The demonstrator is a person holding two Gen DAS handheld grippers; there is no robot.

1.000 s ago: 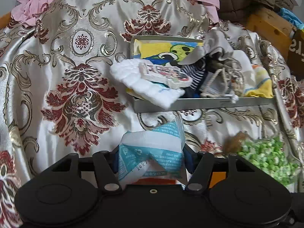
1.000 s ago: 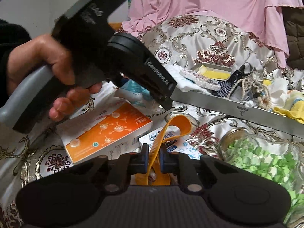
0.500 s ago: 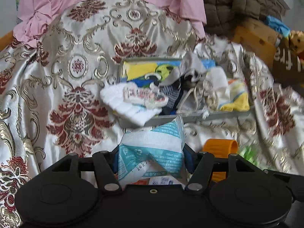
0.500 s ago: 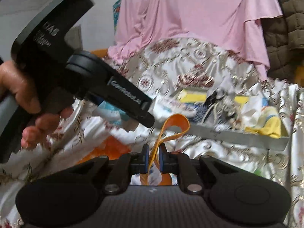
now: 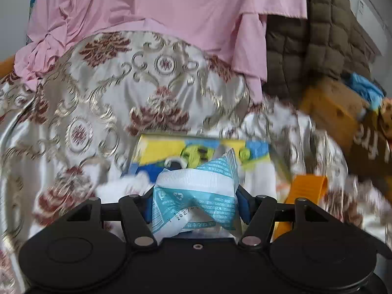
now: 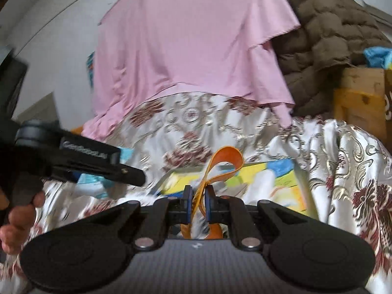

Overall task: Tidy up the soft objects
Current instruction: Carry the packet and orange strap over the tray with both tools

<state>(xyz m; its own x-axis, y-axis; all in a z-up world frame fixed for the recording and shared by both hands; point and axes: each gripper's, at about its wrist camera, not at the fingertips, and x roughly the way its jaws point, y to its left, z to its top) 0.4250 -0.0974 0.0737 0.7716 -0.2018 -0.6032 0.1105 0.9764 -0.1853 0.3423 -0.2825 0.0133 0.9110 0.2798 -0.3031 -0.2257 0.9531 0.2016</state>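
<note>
Here the tray (image 5: 156,147), with its yellow-and-blue cartoon lining, sits at centre frame in the left wrist view, straight ahead of and just beyond the left gripper (image 5: 194,205), its long side running across the picture. That gripper is clamped, jaws fairly wide, on a crumpled teal-and-white packet (image 5: 196,196), which overlaps the tray's near edge in the frame. In the right wrist view the right gripper (image 6: 198,202) is pinched almost fully closed on an orange band (image 6: 220,161), its loop standing up over the tray (image 6: 284,171) at centre right. Blur hides the tray's contents, so which gripper is nearer is probably the left, though I can't be sure.
</note>
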